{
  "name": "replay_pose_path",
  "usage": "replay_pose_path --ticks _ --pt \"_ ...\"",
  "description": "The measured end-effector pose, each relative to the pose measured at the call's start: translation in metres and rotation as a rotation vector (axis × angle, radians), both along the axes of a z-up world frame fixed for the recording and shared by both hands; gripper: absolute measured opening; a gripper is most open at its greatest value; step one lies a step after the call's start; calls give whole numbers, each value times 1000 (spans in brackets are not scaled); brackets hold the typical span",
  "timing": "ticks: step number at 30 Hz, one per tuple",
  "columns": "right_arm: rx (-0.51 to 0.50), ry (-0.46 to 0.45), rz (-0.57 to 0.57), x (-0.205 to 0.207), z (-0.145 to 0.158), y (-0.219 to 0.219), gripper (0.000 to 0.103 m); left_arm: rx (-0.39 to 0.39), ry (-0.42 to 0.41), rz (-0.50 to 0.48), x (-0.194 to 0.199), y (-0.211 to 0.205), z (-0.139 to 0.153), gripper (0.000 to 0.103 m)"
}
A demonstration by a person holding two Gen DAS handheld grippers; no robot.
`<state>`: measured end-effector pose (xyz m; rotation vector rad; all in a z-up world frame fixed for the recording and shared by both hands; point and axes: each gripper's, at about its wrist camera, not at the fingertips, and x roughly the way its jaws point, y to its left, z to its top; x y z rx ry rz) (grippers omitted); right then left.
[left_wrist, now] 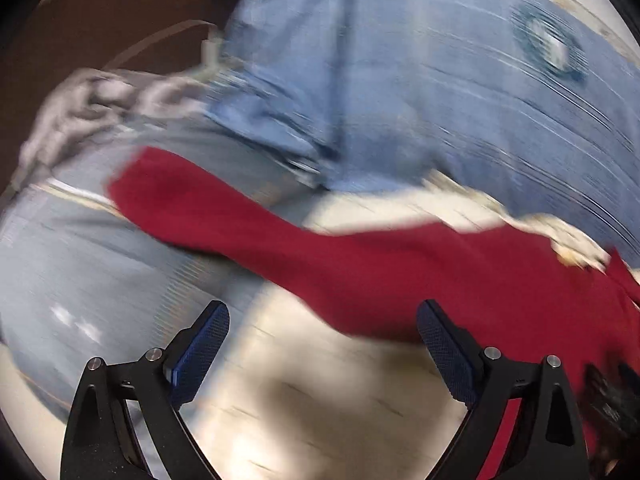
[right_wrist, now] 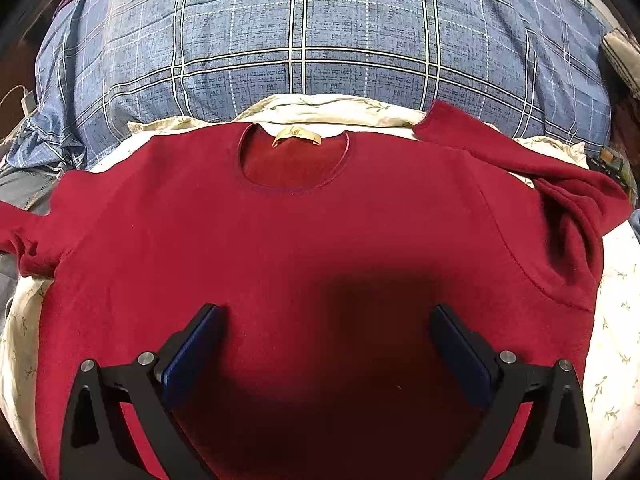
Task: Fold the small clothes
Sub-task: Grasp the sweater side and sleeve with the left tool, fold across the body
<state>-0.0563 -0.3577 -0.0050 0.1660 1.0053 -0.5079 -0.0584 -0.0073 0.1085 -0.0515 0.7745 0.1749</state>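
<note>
A dark red knit long-sleeved sweater (right_wrist: 304, 240) lies spread flat, front up, neckline away, one sleeve stretched sideways, the other bent upward

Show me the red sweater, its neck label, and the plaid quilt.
red sweater (right_wrist: 304, 240), right wrist view, middle of the chest.
neck label (right_wrist: 297, 136), right wrist view, centre of the tan tag.
plaid quilt (right_wrist: 320, 28), right wrist view, blue checked top.

1. The bed (right_wrist: 612, 320) under my claws wears a cream sheet with small green sprigs.
2. A red sweater (right_wrist: 300, 240) lies spread flat on it, collar toward the far edge, one sleeve (right_wrist: 520, 152) folded back near the far right.
3. A blue plaid quilt (right_wrist: 320, 40) covers the far side, just beyond the collar.
4. Grey fabric (left_wrist: 80, 240) lies at the left edge, blurred.
</note>
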Motion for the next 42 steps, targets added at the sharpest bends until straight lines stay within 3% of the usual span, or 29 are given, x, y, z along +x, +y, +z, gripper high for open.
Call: replay_pose_path --ticks 3,5,6,9,12,13,14,15,18,21,26,30,34,39,41,42 --pt "2 -4 1 -1 0 0 103 13 -29 120 13 38 16 95" --pt "5 -6 1 -1 -1 0 103 0 -36 219 23 67 21 87" --pt "7 -6 1 -1 -1 -1 103 -9 -41 250 28 77 21 77" --pt "6 -5 1 0 -1 -1 103 -25 -30 328 48 98 13 69" --pt "5 -4 2 0 -1 0 103 -30 32 355 77 110 -4 50" --pt "6 -5 2 0 -1 -1 103 -17 -4 343 81 108 -3 44" --pt "6 -5 2 0 -2 -1 103 -4 -36 314 86 105 -2 32" --pt "7 -5 2 0 -2 -1 103 -11 -18 295 91 103 -4 7" --pt "7 -3 5 1 -2 -1 103 -141 3 239 98 94 -7 7" --pt "17 -8 15 0 1 -2 103 -155 -25 105 97 50 9 7" --pt "29 -50 15 -7 22 -16 102 -184 -79 -212 86 -76 39 7" --pt "30 -114 -48 -26 51 -47 103 -225 -66 -432 81 -176 41 7" --pt "82 -152 -101 -45 62 -76 103 -301 42 -558 82 -264 4 7" --pt "94 -146 -129 -59 61 -91 103 -334 211 -644 106 -313 -60 10" --pt "107 -158 -121 -60 63 -95 103 -314 246 -656 117 -312 -71 21" --pt "113 -165 -118 -61 64 -97 103 -306 241 -652 117 -306 -68 32"
